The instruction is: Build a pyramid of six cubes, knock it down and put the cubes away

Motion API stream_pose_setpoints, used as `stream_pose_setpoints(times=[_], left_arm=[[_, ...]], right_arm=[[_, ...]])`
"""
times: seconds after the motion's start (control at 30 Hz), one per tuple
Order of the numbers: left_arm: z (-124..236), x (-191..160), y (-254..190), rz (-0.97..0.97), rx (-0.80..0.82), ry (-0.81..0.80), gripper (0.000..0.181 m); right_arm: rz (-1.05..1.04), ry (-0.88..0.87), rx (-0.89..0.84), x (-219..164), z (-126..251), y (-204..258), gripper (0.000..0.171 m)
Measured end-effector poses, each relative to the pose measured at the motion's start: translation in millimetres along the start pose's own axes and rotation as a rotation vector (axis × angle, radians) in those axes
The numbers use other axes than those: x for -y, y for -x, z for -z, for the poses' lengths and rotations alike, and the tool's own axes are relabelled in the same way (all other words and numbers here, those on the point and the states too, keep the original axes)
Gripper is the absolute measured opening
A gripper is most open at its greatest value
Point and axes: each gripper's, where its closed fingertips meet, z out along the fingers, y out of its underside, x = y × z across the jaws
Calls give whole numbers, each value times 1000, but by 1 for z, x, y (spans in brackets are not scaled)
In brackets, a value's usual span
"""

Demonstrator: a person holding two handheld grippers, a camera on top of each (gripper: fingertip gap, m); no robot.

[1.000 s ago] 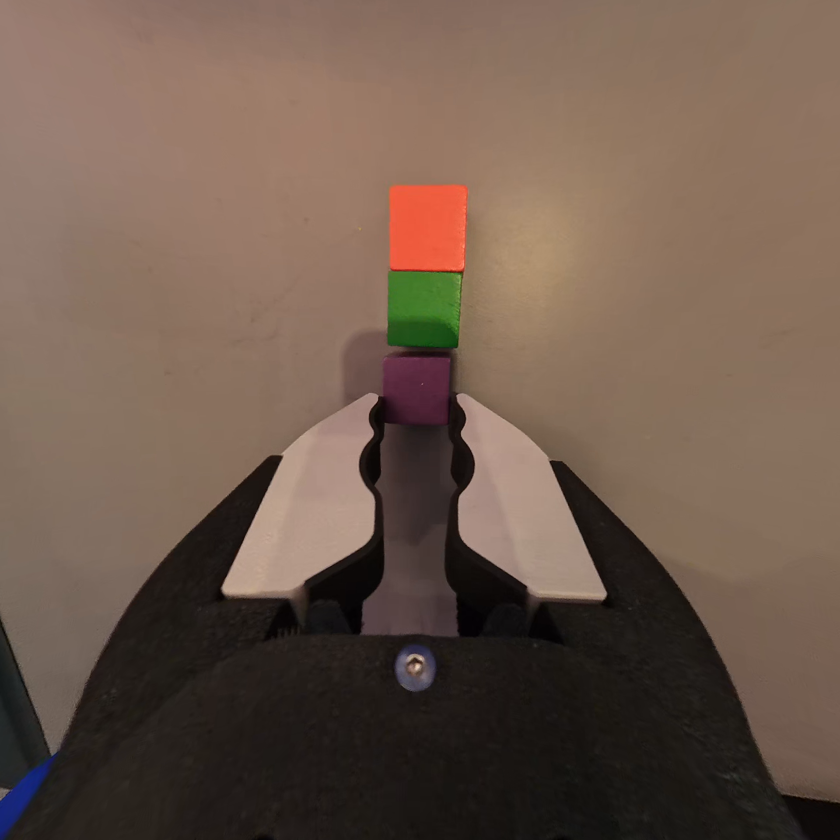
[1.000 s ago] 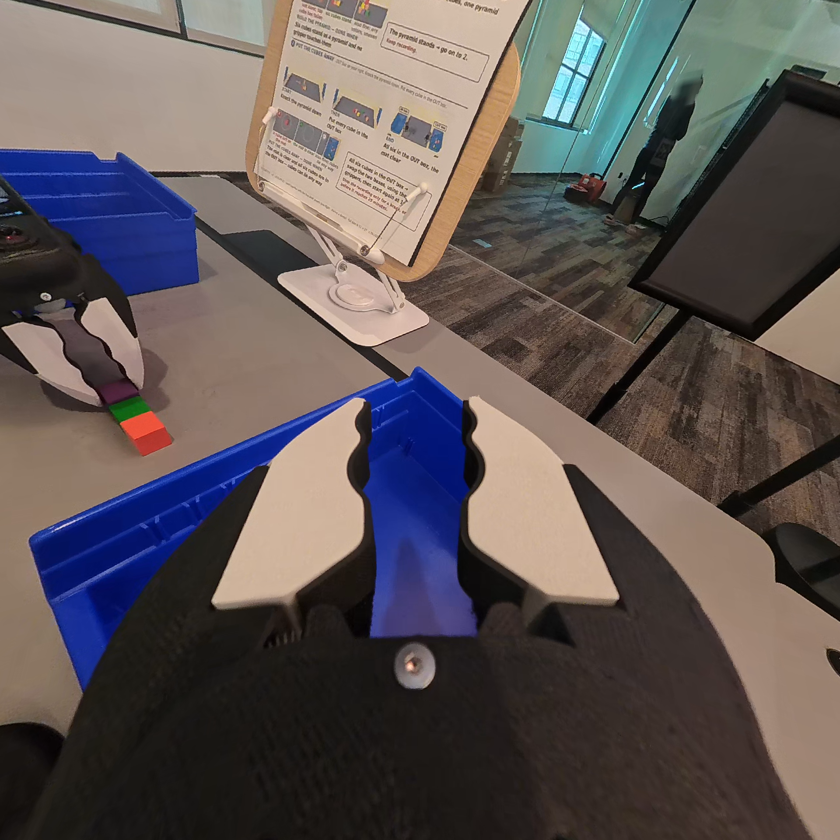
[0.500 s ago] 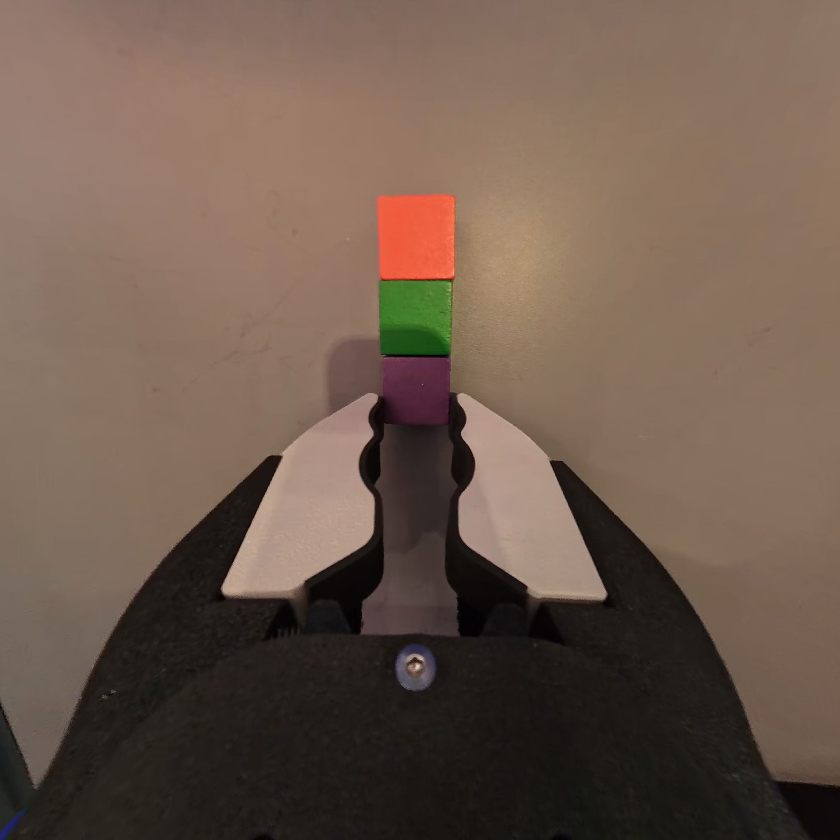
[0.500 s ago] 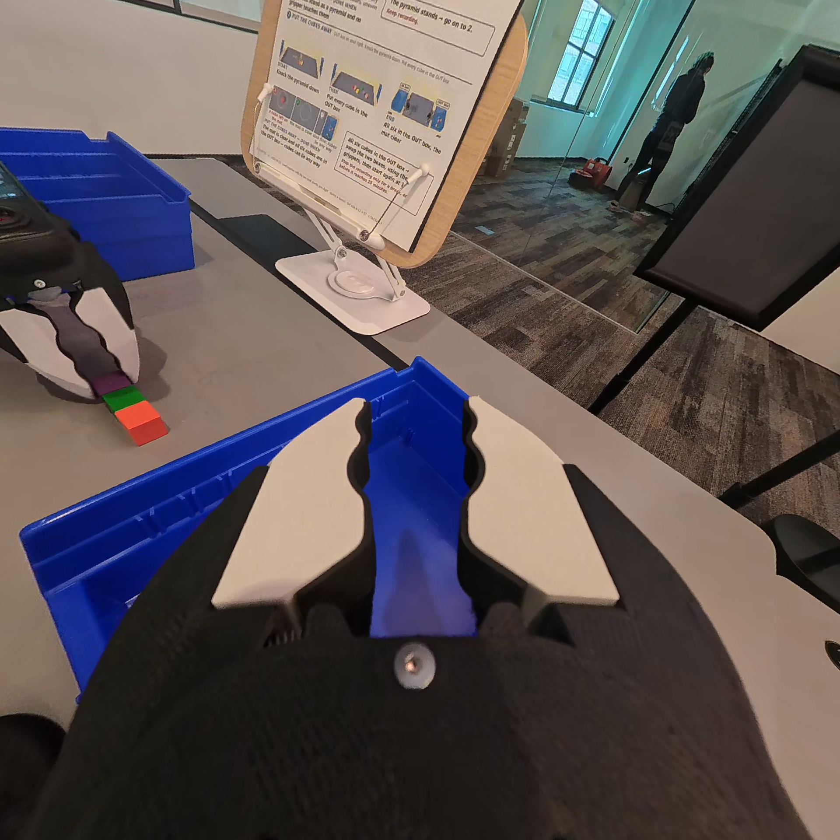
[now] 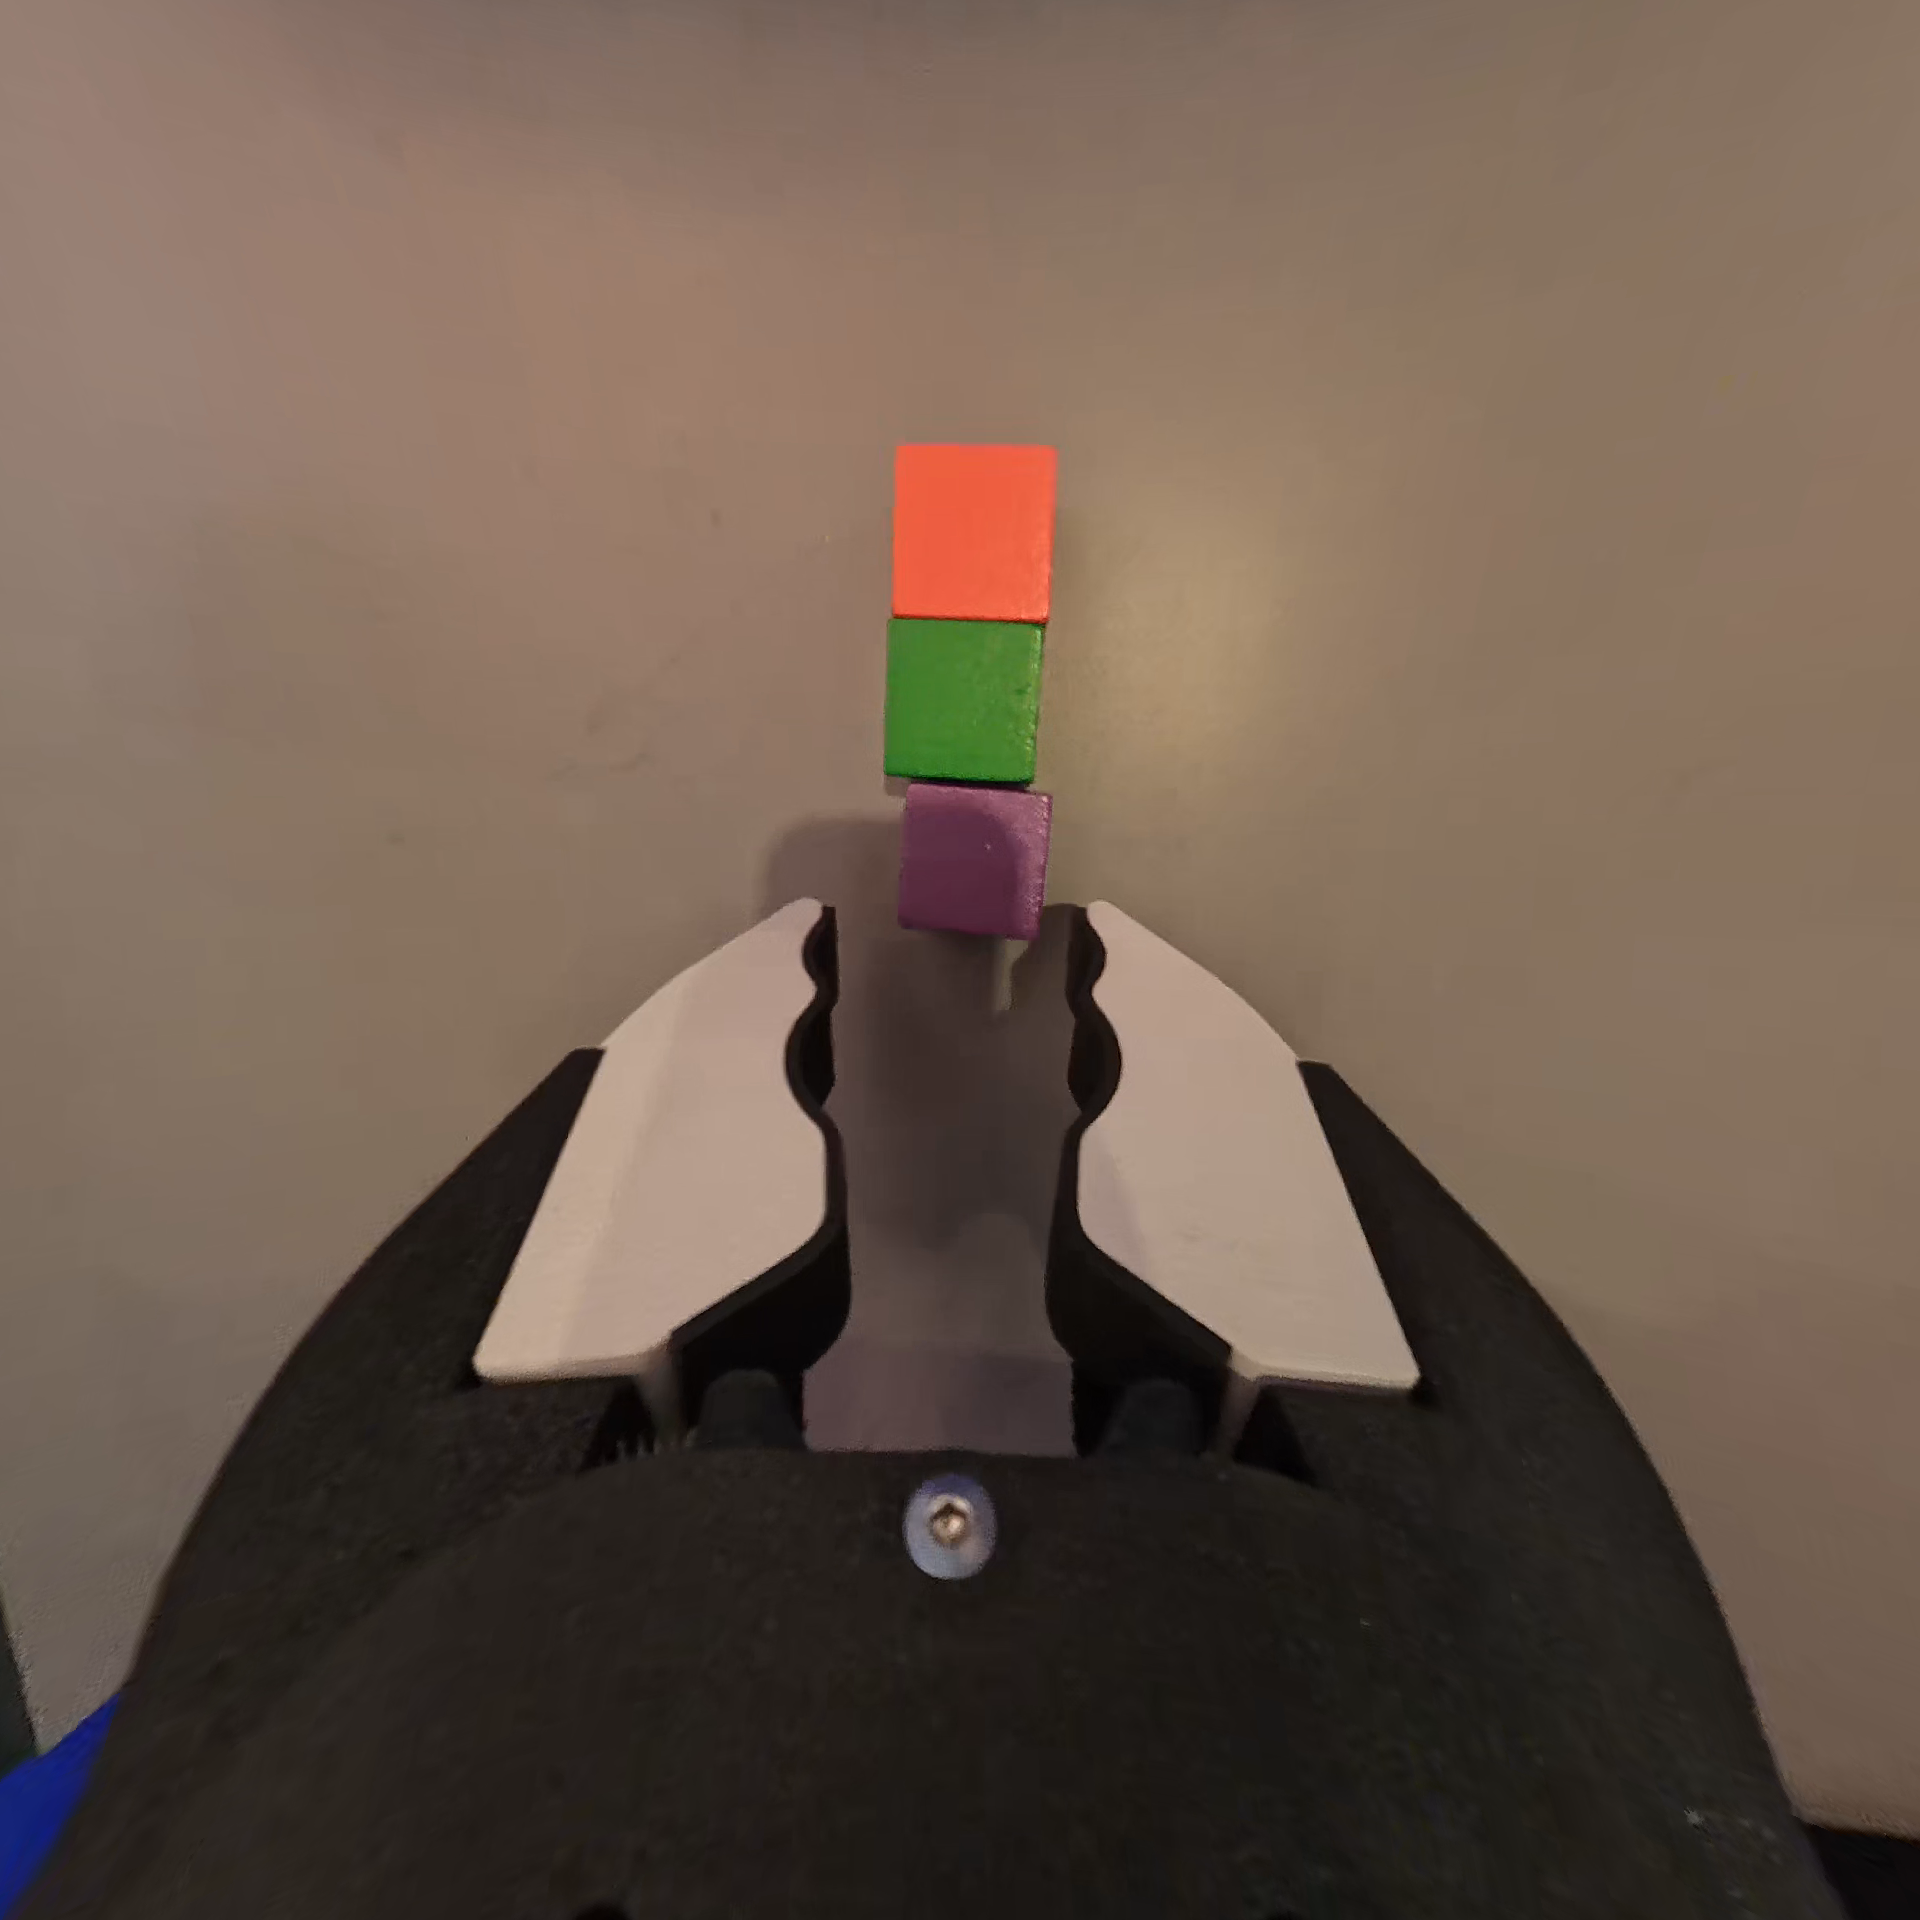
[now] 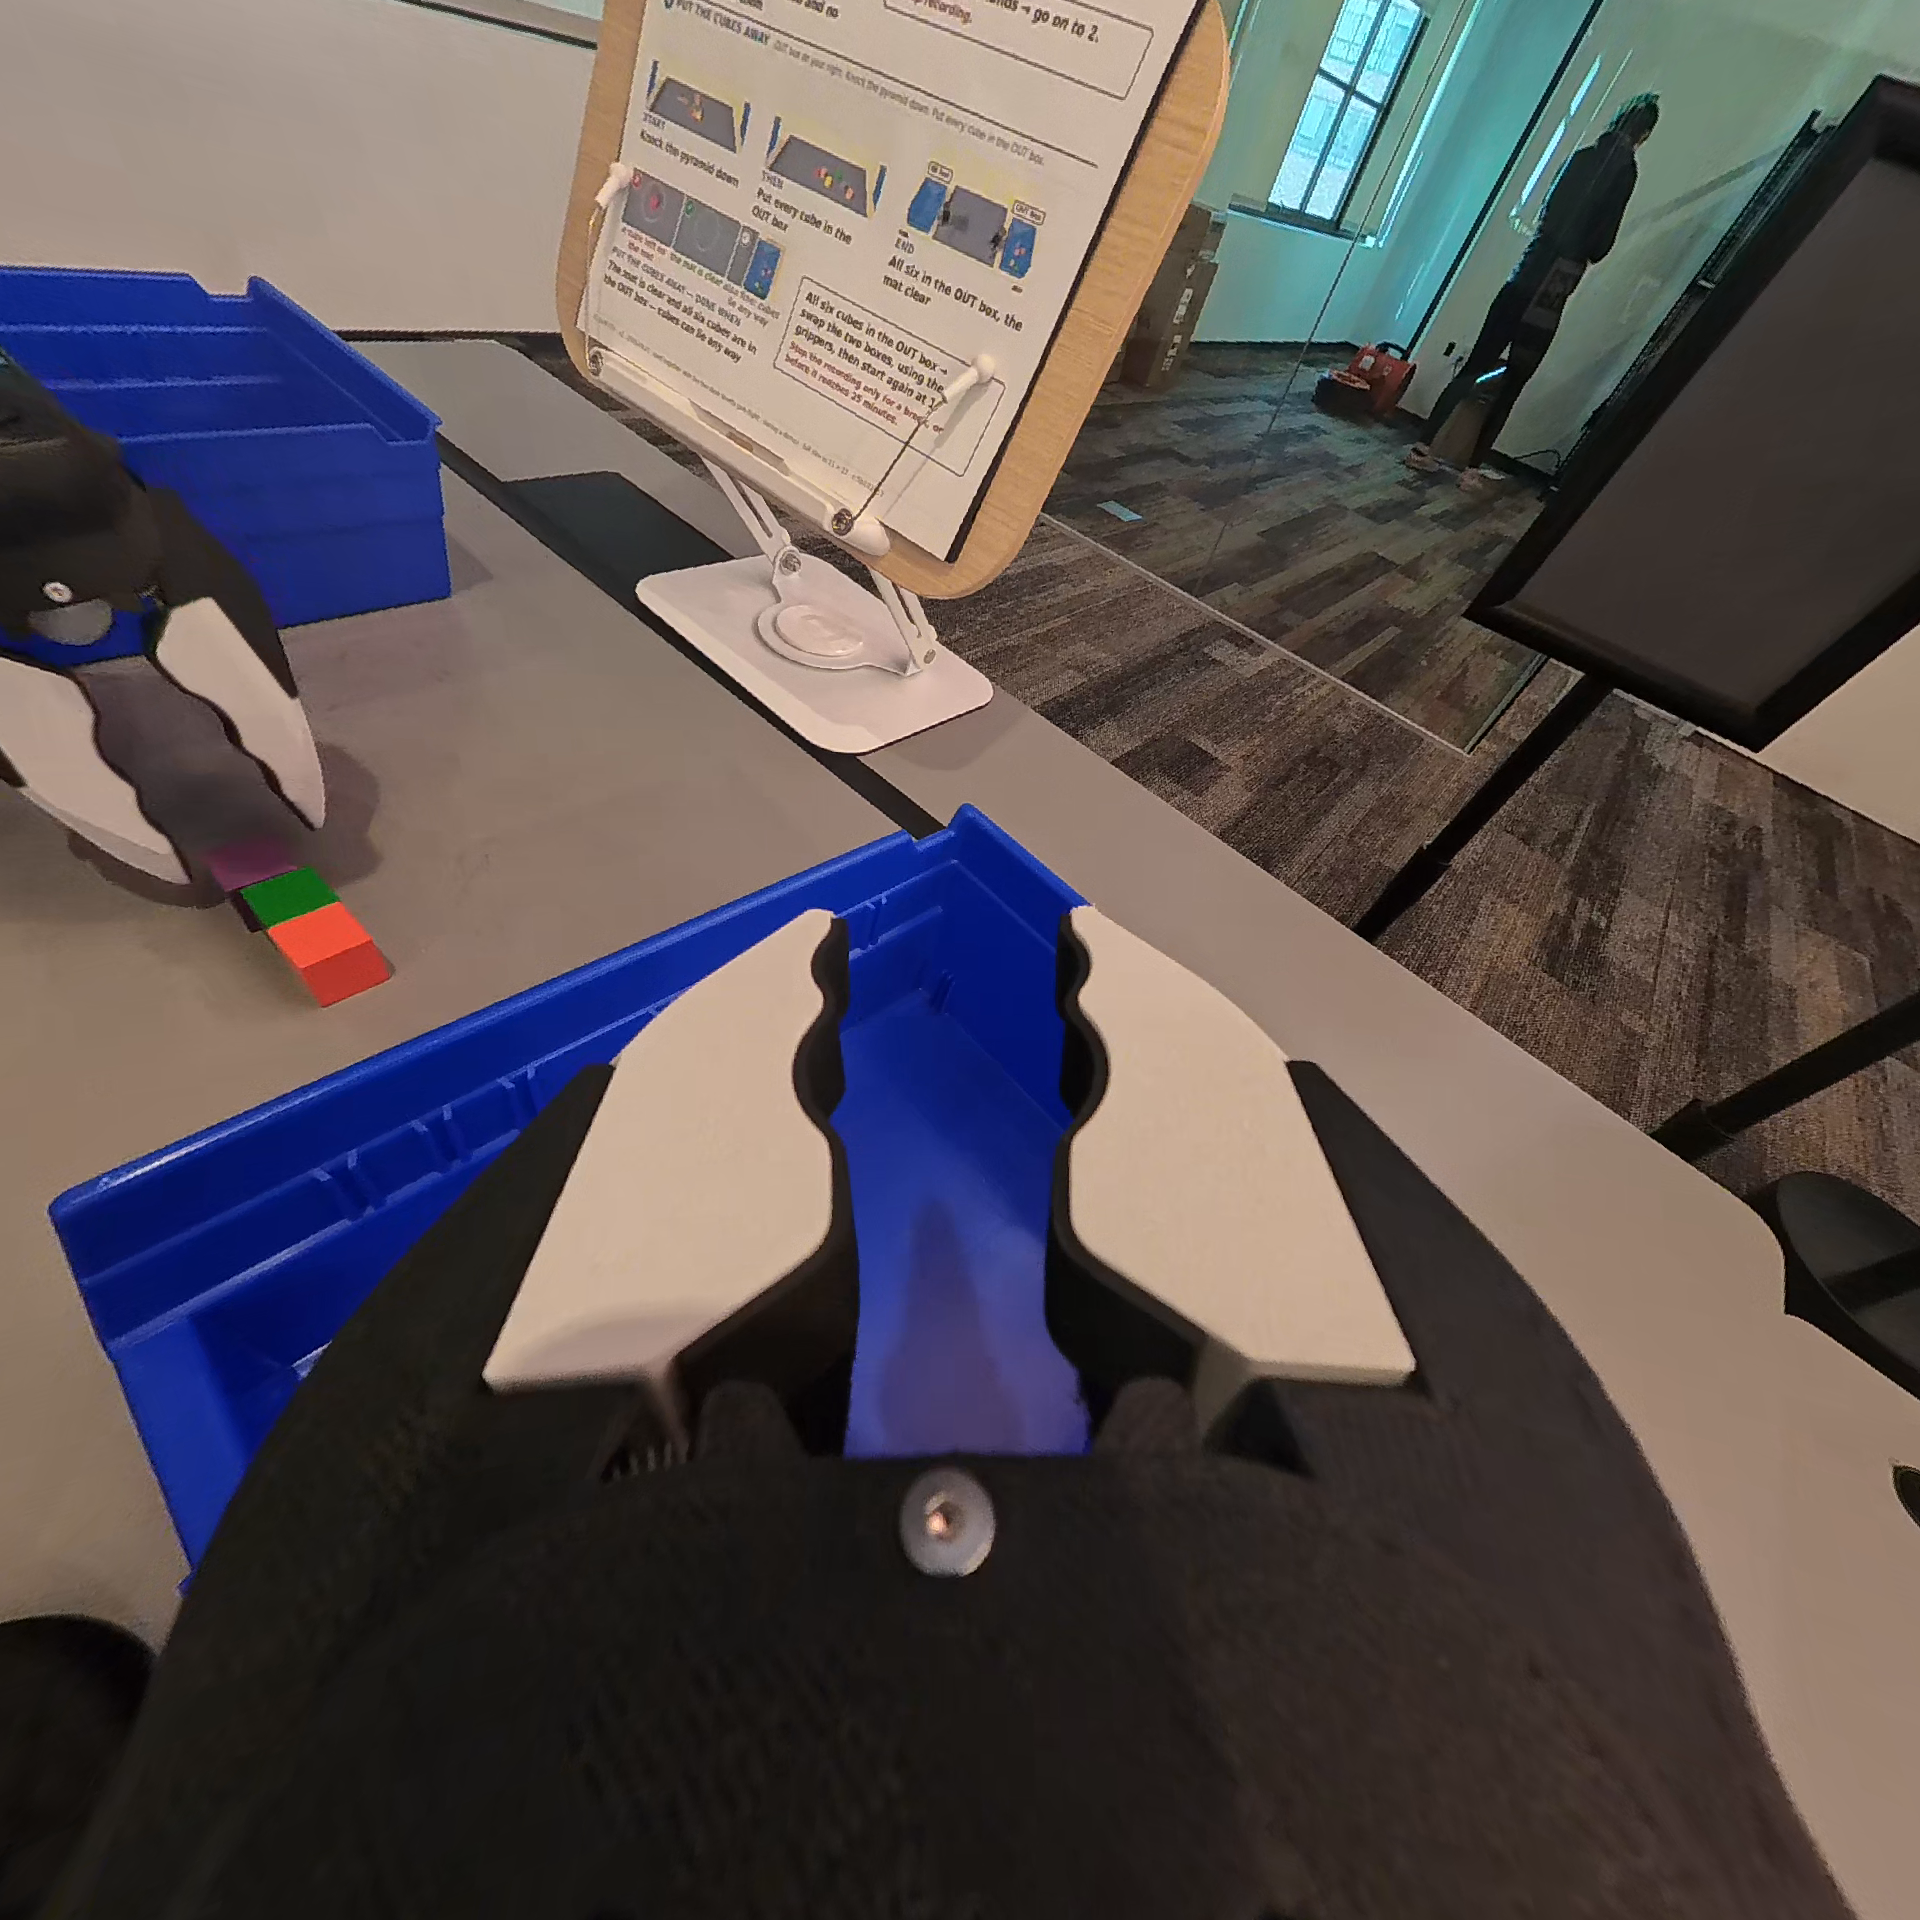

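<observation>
Left gripper (image 5: pixel 954 914) is open and empty, purple cube (image 5: pixel 974 858) just past its tips. Purple, green cube (image 5: pixel 962 698) and orange cube (image 5: pixel 975 533) run straight away from it. Right gripper (image 6: pixel 943 925), also open, hovers over the bin (image 6: pixel 312 1184), farther off.

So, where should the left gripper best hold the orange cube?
Probably by the orange cube 's two free side faces, coming down from above. Its near face touches the green cube, so only the faces across the row are open to the fingers.
</observation>
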Motion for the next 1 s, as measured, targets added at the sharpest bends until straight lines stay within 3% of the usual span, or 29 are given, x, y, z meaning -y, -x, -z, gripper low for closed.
stream_pose_setpoints(times=[0.2,0.4,0.57,0.73,0.83,0.93,1.0], left_arm=[[-7,0,0,12,-2,4,28],[-10,0,-2,10,-15,13,27],[-10,2,0,19,-8,4,29],[-1,-2,-1,21,1,10,43],[35,-2,9,18,94,-52,43],[110,-3,36,91,228,-253,37],[162,-25,70,242,312,-371,37]], right_arm=[[-6,-2,-2,-1,1,-1,39],[-8,1,1,-2,0,-2,39],[-8,7,5,-3,0,-1,39],[-9,12,8,-4,0,0,39],[-8,12,9,-5,0,0,39],[-12,7,7,-4,0,-2,39],[-6,-20,-21,1,0,-5,39]])
